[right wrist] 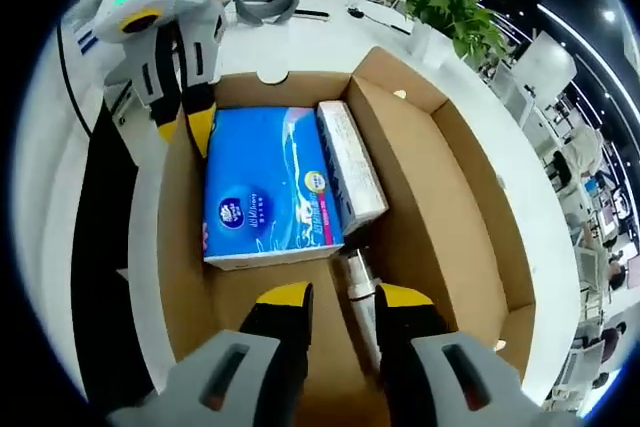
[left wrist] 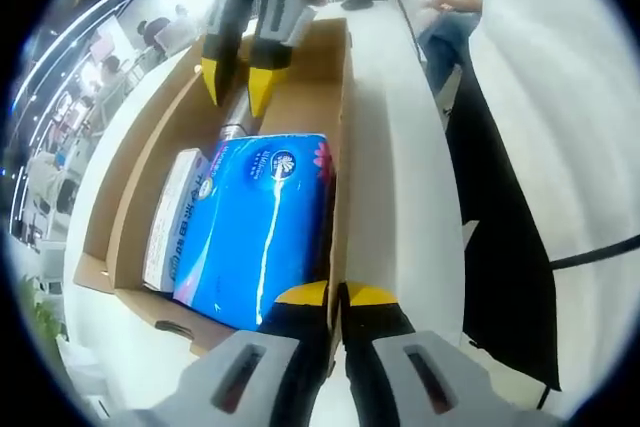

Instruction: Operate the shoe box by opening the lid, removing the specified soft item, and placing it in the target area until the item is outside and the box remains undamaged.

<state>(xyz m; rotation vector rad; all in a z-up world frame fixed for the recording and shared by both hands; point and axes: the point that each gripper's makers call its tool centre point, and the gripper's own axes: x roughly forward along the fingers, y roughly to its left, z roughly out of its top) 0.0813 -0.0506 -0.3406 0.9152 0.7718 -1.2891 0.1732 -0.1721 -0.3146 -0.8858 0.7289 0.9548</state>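
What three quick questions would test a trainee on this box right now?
1. True or false: the brown cardboard shoe box has its lid open.
2. What lies right beside the blue plastic-wrapped tissue pack inside the box? A) a slim white carton B) a red mug C) a leather shoe
3. Fill in: the left gripper is clamped on the box's side ____, while the right gripper hangs open over the box floor.

Key: 1 true; 2 A; 3 wall.
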